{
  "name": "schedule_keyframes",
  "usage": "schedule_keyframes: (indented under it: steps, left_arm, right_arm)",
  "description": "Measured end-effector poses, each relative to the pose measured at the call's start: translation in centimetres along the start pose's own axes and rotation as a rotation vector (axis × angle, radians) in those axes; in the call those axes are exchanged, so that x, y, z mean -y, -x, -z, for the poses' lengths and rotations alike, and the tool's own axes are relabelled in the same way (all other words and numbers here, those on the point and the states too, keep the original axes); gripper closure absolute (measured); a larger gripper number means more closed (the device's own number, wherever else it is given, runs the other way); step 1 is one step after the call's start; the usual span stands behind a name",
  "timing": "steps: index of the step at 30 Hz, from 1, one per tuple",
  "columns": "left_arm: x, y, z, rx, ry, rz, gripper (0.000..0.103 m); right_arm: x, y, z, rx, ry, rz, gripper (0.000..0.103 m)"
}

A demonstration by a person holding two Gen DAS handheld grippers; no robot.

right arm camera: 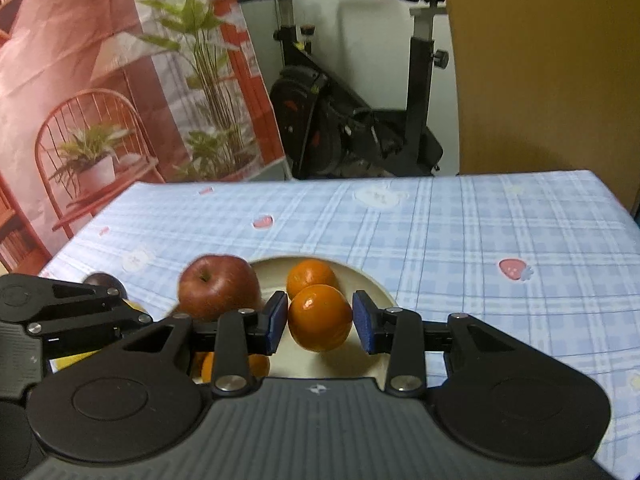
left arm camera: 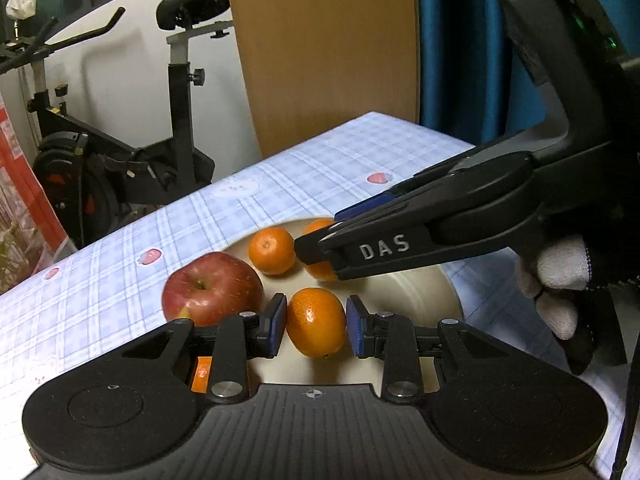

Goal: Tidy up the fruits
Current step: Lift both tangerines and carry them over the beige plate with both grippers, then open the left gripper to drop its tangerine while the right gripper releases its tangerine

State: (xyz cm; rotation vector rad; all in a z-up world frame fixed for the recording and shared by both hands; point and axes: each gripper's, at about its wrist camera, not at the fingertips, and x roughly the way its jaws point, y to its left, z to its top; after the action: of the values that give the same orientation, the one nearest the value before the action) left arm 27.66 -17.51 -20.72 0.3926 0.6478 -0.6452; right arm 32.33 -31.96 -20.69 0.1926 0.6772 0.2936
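We carry a tangerine in each gripper, both over the cream plate (left arm camera: 424, 292) on the checked desk (right arm camera: 460, 224). Our left gripper (left arm camera: 316, 322) has its jaws closed down on one tangerine (left arm camera: 316, 322), blue pads pressing its sides, and the fruit sits just above the plate's near half, beside the red apple (left arm camera: 212, 288) to its left. Our right gripper (right arm camera: 320, 318) grips a second tangerine (right arm camera: 320, 318) in the same way, jaws narrowed onto it, a little further in and to the right, close by the loose tangerine (left arm camera: 272, 250) lying on the plate. The move ahead, as we judge it, turns on what lies straight below each fruit: bare plate under both, the apple crowding the left one. These fruits are near round, so no long axis matters. We judge both hands about equally close to setting down.
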Motion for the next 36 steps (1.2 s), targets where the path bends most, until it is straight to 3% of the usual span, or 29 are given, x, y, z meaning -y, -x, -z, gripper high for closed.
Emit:
schedule_keyframes:
  steps: [21,24,28,36]
  left_arm:
    - [-0.2,-1.8,-1.0,-0.022,-0.005,-0.041,0.068]
    - [-0.1,-1.7,-1.2,-0.032,-0.006,-0.039,0.064]
    - [0.0,-0.9,-1.4,-0.019,0.000,-0.026,0.052]
    - [-0.4,1.1,-1.7,0.007,0.036,-0.040,0.050]
  right_arm:
    - [0.8,-0.9,-0.2,0.001,-0.035,0.018,0.064]
    - [0.9,-0.5,-0.4,0.001,-0.036,0.026,0.064]
    - [0.8,0.6,-0.7,0.014,-0.035,0.026,0.063]
    - [-0.6,3.1,-1.1,0.047,-0.017,0.028,0.063]
